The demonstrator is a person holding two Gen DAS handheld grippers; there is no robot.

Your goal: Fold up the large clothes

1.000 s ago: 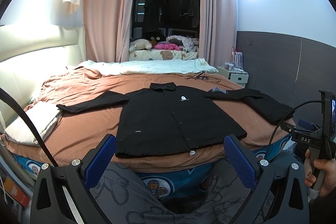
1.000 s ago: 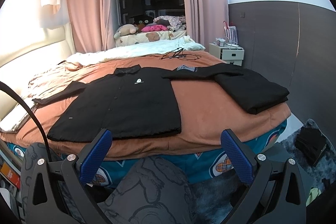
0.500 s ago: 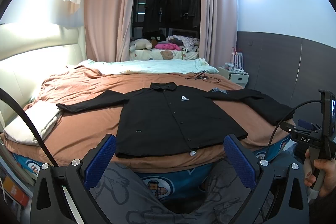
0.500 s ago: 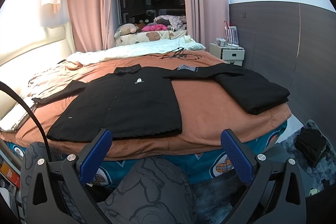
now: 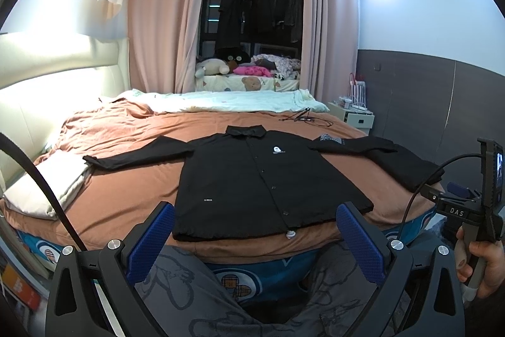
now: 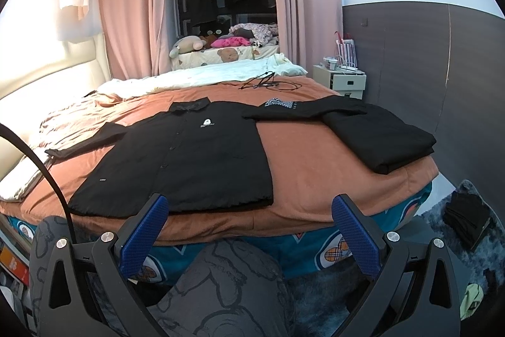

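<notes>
**Jacket laid flat, both tools spread and empty**

A black button-front jacket with a small white chest logo (image 5: 262,179) is spread face up on the rust-brown bedspread (image 5: 126,198), its hem near the bed's near edge and both sleeves stretched outward. The left gripper (image 5: 255,229) is held short of the bed with its blue-padded fingers (image 5: 157,229) wide apart and nothing between them. The right gripper (image 6: 252,223) is likewise spread and empty, held short of the near edge of the bed.

Several risks are judged from here. The fabric looks thin and slack, so a pinch taken at the hem could catch only the top layer, or the bedspread could be caught along with it. The jacket's right sleeve appears to touch or overlap a folded black garment (image 6: 378,138) lying by the bed's right edge; if that sleeve is dragged, the folded piece could be disturbed. A black cable (image 6: 268,84) lies farther back on the bed, well apart from the jacket, and is unlikely to interfere.

In the left wrist view the person's right hand (image 5: 483,261) is seen on the handle of the other tool, and a cream pillow (image 5: 47,188) is shown by the jacket's left sleeve. In the right wrist view the folded garment is shown in full, along with a dark bundle on the floor rug (image 6: 467,217), hidden from the other camera.
</notes>
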